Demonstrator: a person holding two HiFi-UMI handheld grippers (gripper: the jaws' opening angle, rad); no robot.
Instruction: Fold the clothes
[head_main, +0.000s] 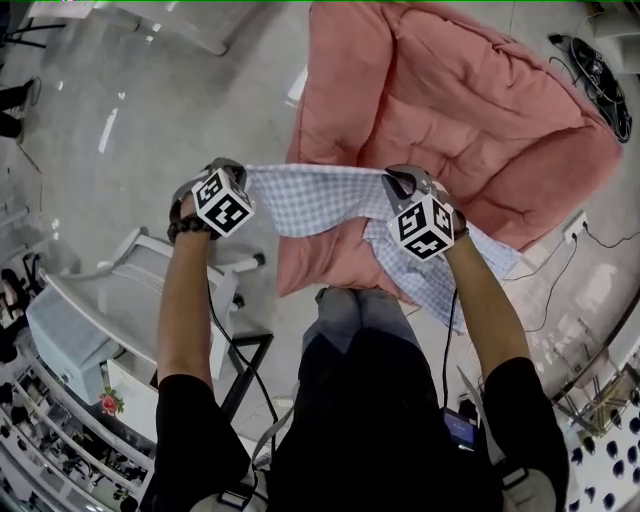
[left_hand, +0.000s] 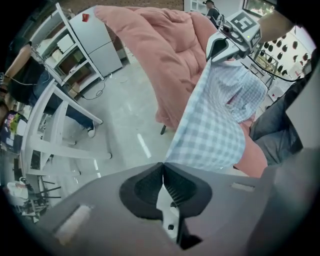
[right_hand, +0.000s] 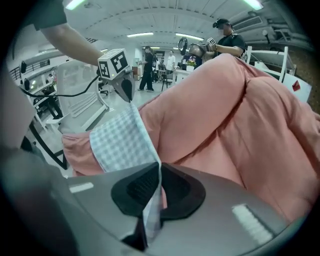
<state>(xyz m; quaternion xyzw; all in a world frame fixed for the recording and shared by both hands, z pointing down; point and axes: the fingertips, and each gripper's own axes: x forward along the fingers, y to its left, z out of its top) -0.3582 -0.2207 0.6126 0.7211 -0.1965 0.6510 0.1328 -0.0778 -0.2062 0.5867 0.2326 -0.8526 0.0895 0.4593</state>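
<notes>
A light blue-and-white checked shirt (head_main: 310, 200) hangs stretched between my two grippers above a pink quilt (head_main: 450, 110). My left gripper (head_main: 237, 172) is shut on one end of the checked shirt (left_hand: 215, 125), with cloth pinched between its pads. My right gripper (head_main: 398, 184) is shut on the other end, and the checked shirt (right_hand: 122, 140) runs from its jaws to the left gripper (right_hand: 125, 85). From the right gripper, part of the shirt (head_main: 455, 270) hangs down over the quilt's front edge. In the left gripper view the right gripper (left_hand: 220, 45) holds the far end.
The pink quilt (right_hand: 240, 110) covers a raised surface ahead. A white rack (head_main: 120, 290) stands at the left, white shelving (left_hand: 80, 55) further left. Cables and a socket (head_main: 575, 228) lie on the floor at right. Other people (right_hand: 227, 37) stand in the room's background.
</notes>
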